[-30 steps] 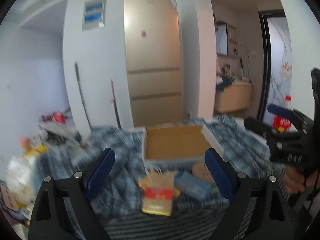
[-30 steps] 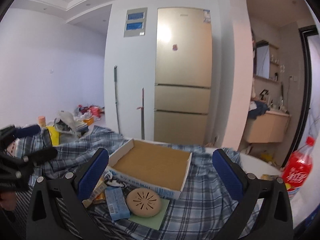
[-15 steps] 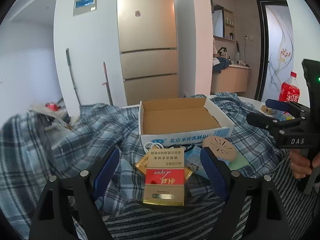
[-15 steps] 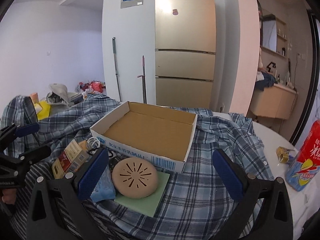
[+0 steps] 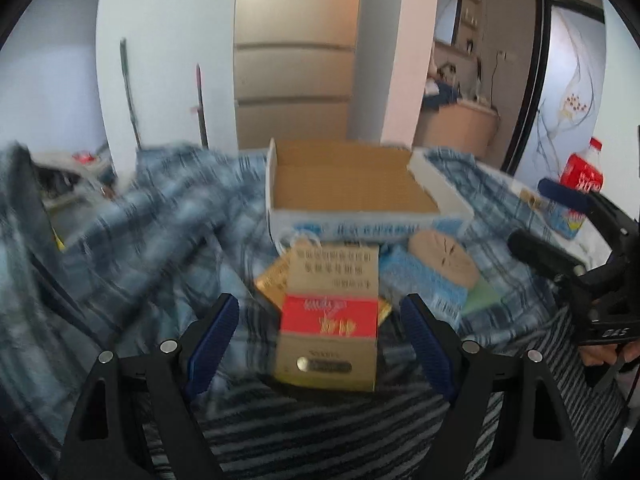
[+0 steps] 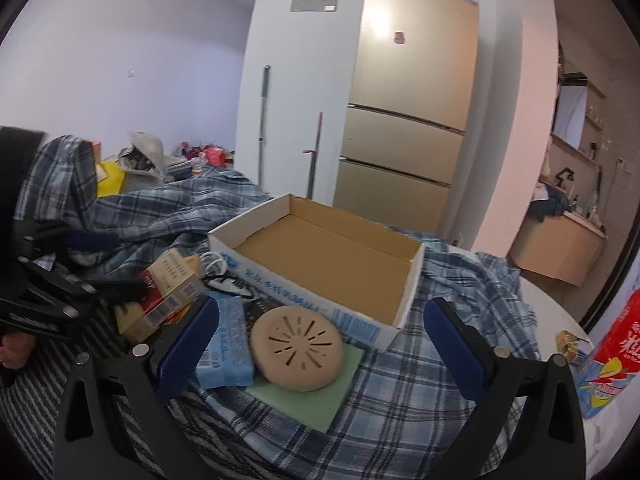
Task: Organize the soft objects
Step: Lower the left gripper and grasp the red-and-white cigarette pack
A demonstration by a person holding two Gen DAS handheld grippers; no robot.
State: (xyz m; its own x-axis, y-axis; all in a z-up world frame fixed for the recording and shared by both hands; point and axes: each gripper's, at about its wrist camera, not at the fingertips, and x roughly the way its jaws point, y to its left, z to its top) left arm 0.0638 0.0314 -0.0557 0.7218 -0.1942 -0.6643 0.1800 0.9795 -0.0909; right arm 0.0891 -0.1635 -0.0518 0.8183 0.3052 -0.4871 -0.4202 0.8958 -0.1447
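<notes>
A red and gold carton (image 5: 330, 316) lies on striped cloth (image 5: 320, 432), just ahead of my left gripper (image 5: 319, 304). Its jaws stand open on either side of the carton without touching it. Behind the carton sits an open cardboard box (image 5: 352, 184) with nothing in it. My right gripper (image 6: 322, 308) is open above a tan round slotted disc (image 6: 298, 354) on a green pad (image 6: 312, 396). A blue packet (image 6: 226, 344) lies by its left finger. The cardboard box (image 6: 332, 256) stands just beyond.
A blue plaid shirt (image 6: 440, 360) covers the round white table (image 6: 548, 308). A red bottle (image 6: 618, 344) and a small gold pack (image 6: 570, 340) stand at the right edge. A white cable (image 6: 214, 264) lies by the box. Fridge (image 6: 408, 100) and mops stand behind.
Both grippers have sunk and tipped down toward the pile, so the carton, disc and box look nearer. The left jaws have narrowed slightly.
</notes>
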